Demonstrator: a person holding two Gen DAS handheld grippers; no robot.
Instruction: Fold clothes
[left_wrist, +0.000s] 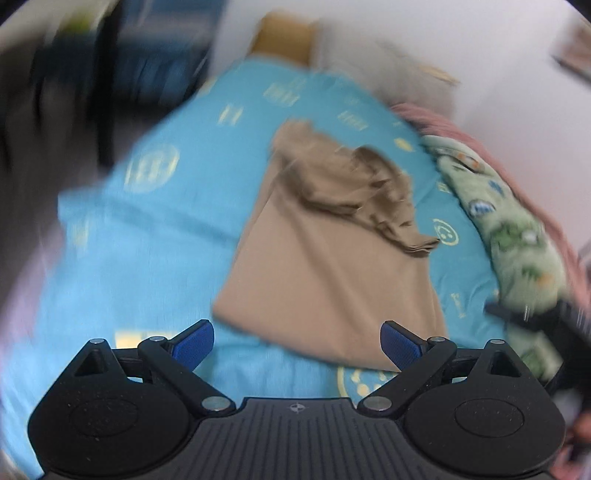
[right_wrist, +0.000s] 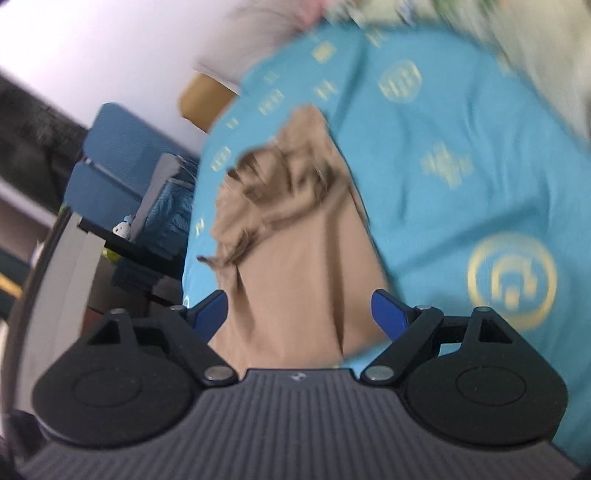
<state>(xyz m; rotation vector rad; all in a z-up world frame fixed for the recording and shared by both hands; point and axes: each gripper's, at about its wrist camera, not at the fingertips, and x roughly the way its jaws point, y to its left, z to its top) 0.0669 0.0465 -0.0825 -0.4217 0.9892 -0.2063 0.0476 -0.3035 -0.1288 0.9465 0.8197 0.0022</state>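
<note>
A tan garment (left_wrist: 325, 266) lies on a turquoise bed sheet (left_wrist: 155, 229). Its near part is flat and its far end is bunched in wrinkles. My left gripper (left_wrist: 297, 345) is open and empty, above the sheet just short of the garment's near edge. In the right wrist view the same garment (right_wrist: 295, 280) runs down between the fingers. My right gripper (right_wrist: 299, 314) is open, its blue pads either side of the garment's near end. Both views are motion blurred.
A green patterned blanket (left_wrist: 509, 229) and pink cloth (left_wrist: 454, 125) lie along the bed's right side. A cardboard box (left_wrist: 284, 40) stands behind the bed. A blue chair (right_wrist: 114, 166) and a dark shelf (right_wrist: 125, 243) stand off the bed's left edge. The sheet (right_wrist: 461, 177) has yellow prints.
</note>
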